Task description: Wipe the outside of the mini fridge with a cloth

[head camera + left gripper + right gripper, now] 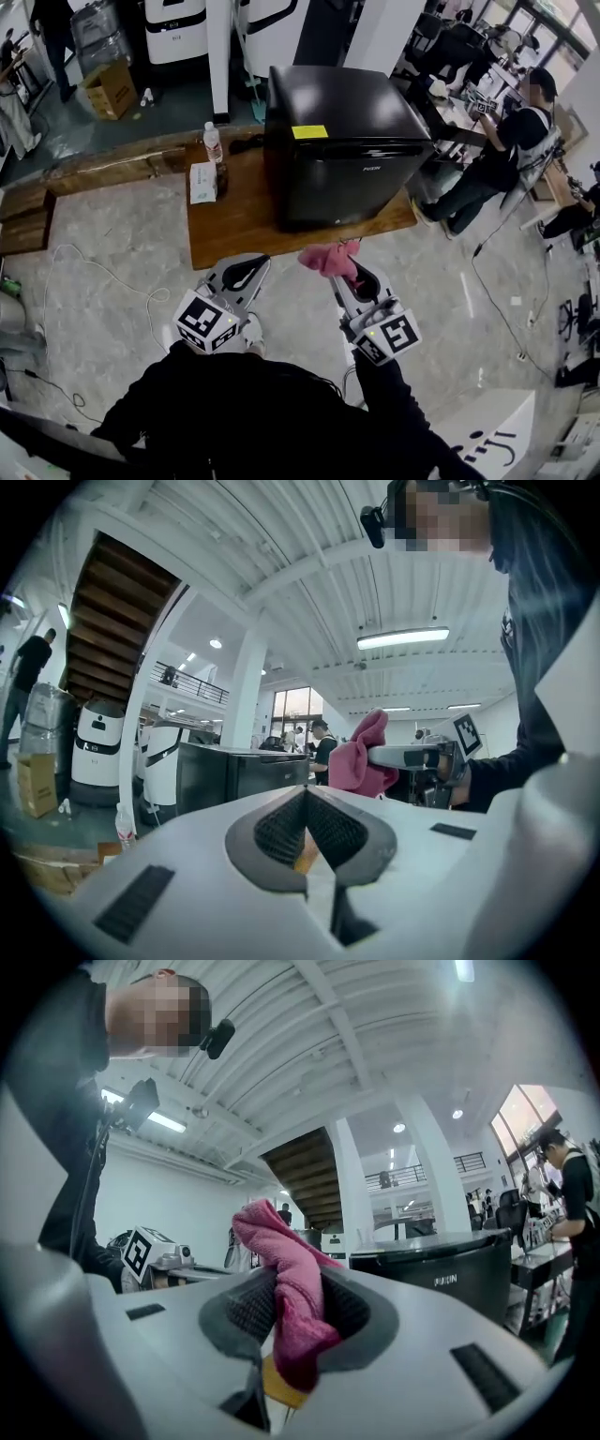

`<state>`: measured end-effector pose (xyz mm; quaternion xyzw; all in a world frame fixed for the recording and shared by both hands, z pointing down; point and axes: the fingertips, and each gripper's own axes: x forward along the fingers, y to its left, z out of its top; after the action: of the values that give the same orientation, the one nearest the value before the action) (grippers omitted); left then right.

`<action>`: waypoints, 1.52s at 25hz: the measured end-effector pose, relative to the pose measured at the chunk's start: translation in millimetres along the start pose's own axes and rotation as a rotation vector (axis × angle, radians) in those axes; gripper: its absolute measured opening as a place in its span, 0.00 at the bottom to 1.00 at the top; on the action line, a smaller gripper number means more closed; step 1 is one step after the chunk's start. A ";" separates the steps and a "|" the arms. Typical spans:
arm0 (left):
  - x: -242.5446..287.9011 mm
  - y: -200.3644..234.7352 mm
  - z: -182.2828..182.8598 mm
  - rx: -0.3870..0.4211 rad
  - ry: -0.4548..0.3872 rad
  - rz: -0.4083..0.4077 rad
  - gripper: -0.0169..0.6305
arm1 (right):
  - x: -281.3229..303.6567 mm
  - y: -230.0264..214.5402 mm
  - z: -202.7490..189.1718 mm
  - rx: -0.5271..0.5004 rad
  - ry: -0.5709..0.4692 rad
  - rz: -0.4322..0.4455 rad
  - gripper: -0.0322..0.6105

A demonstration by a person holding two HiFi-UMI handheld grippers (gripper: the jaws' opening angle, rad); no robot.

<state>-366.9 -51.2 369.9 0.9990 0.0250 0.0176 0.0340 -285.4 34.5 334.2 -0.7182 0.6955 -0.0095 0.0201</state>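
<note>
A black mini fridge (342, 155) stands on a low wooden table (234, 225), its door facing me; it shows too in the left gripper view (234, 775) and the right gripper view (450, 1274). My right gripper (349, 267) is shut on a pink cloth (328, 258), held in the air just short of the table's front edge. The cloth (286, 1288) sticks up from between the jaws. My left gripper (242, 274) hangs to the left at the same height, shut with nothing in it (306, 827). The pink cloth (361, 757) also appears off to its right.
A water bottle (214, 142) and a white tissue pack (202, 181) stand on the table left of the fridge. A white cable (103, 277) loops over the floor at left. A person (506, 150) sits at desks to the right. A cardboard box (108, 89) lies back left.
</note>
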 end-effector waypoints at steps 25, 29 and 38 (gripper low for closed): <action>219.2 223.1 154.3 0.126 -0.146 0.225 0.04 | 269.5 -223.2 134.3 -0.283 0.028 0.239 0.21; 274.0 240.7 175.2 0.147 -0.149 0.285 0.04 | 308.5 -276.6 152.8 -0.263 0.075 0.334 0.21; 341.9 299.4 182.6 0.173 -0.078 0.481 0.04 | 420.6 -345.1 129.6 -0.181 0.264 0.519 0.21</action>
<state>-4.4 -344.3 219.9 0.9753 -0.2130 -0.0158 -0.0560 78.2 -372.8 213.2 -0.5077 0.8505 -0.0354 -0.1328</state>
